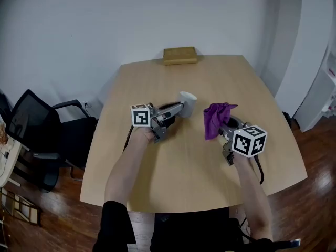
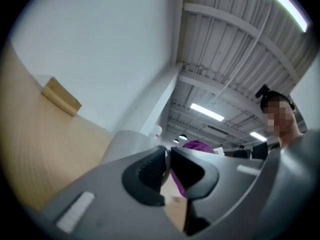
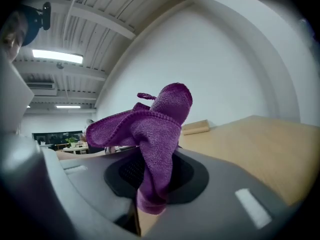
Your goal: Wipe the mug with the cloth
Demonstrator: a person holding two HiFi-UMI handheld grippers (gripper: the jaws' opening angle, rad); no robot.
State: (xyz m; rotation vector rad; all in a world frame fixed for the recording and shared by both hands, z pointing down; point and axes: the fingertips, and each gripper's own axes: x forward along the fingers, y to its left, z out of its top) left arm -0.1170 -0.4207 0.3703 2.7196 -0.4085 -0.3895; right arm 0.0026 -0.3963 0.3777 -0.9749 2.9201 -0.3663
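A white mug (image 1: 188, 101) hangs at the tip of my left gripper (image 1: 181, 108), just over the middle of the wooden table (image 1: 173, 167). In the left gripper view the mug (image 2: 127, 146) bulges out to the left of the nearly closed jaws of the left gripper (image 2: 168, 151); where they clamp it is hidden. To the mug's right, my right gripper (image 1: 224, 126) is shut on a purple cloth (image 1: 216, 117). That cloth (image 3: 155, 124) sticks up in a bunch between the pads of the right gripper (image 3: 150, 156). A small gap separates cloth and mug.
A flat tan block (image 1: 180, 55) lies at the table's far edge, also visible as the block (image 2: 61, 95) and the block (image 3: 196, 127). A black office chair (image 1: 37, 130) stands left of the table. White furniture (image 1: 323, 88) stands at the right.
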